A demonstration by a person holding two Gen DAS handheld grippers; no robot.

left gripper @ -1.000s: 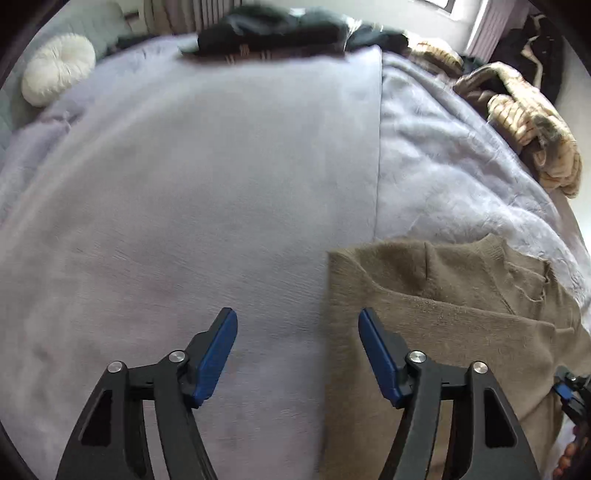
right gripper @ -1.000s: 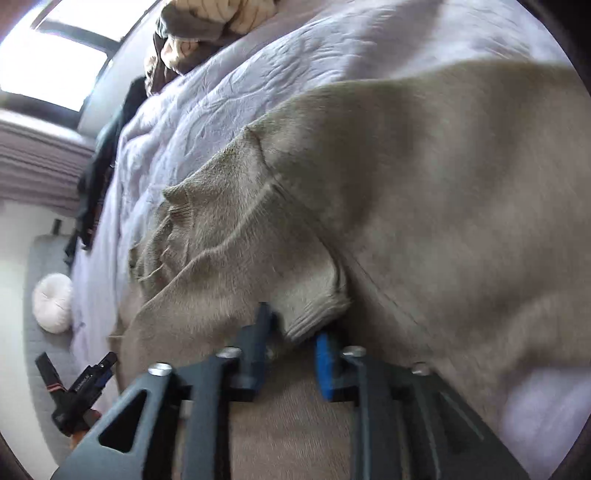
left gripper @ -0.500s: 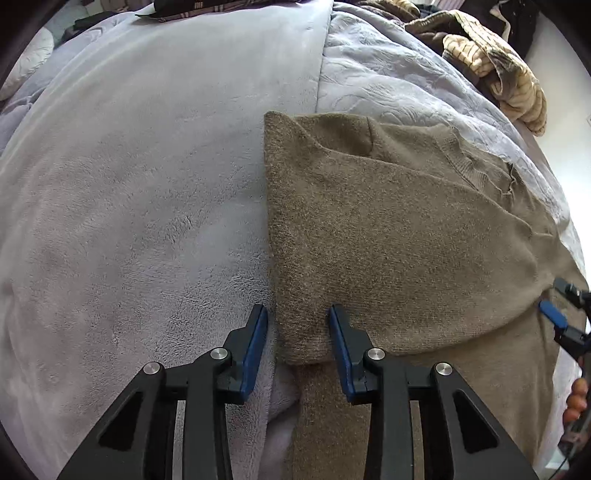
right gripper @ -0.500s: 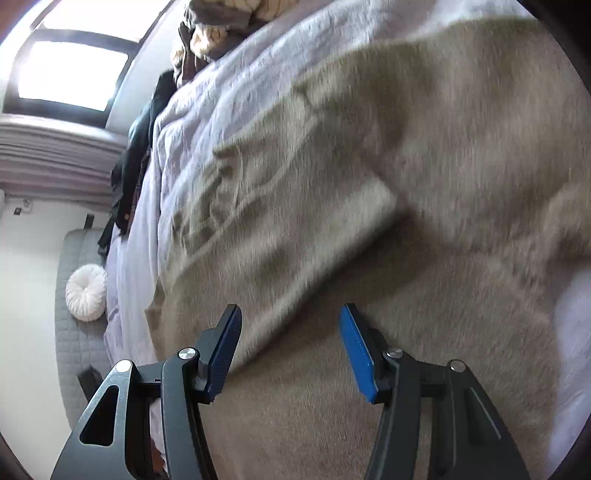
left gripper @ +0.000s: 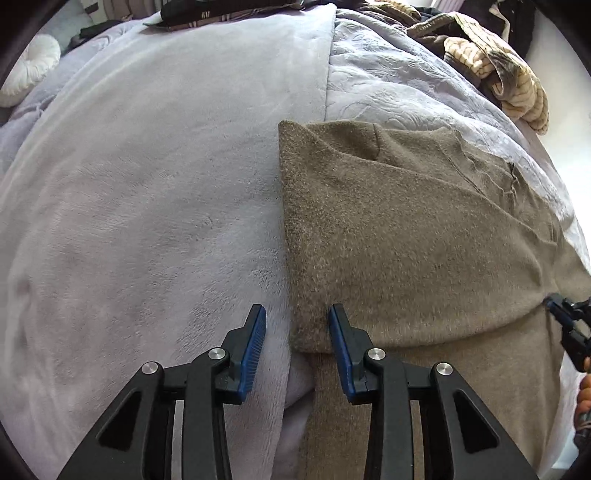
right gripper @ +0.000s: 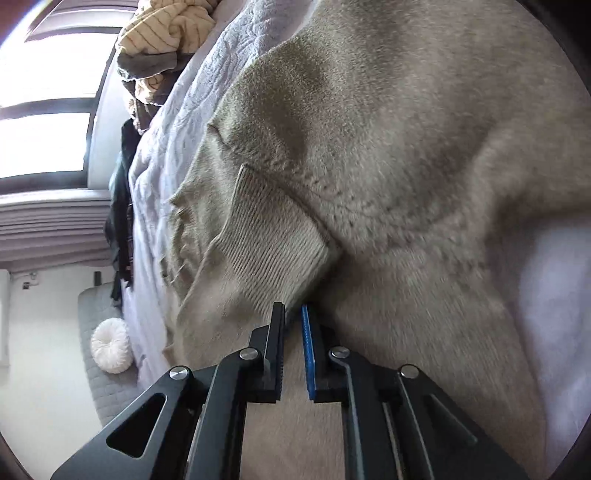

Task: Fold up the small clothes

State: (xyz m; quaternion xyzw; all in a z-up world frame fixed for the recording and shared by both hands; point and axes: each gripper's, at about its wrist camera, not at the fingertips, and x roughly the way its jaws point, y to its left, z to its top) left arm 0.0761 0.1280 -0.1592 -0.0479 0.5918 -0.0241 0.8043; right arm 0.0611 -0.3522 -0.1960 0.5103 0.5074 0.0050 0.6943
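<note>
A brown knit sweater (left gripper: 406, 240) lies on the bed with one sleeve folded across its body. My left gripper (left gripper: 295, 314) points steeply down at the folded part's lower left corner. It is shut on that corner, with a bulge of lavender blanket (left gripper: 147, 184) also between the pads. At the far right edge of the left wrist view, my right gripper (left gripper: 569, 325) sits by the sleeve end. In the right wrist view the sweater (right gripper: 369, 129) fills the frame. There my right gripper (right gripper: 291, 308) is closing, its pads nearly together on the edge of the ribbed cuff (right gripper: 269, 236).
A heap of striped beige and dark clothes (left gripper: 509, 74) lies at the bed's far right corner, and dark garments (left gripper: 221, 14) lie along the far edge. A round white cushion (left gripper: 29, 70) sits off the bed on a grey seat. A quilted bedspread (left gripper: 388, 74) lies beyond the sweater.
My left gripper moved right onto the sweater's left edge and narrowed around the folded corner. My right gripper's jaws opened wide, shifted, then closed onto the cuff.
</note>
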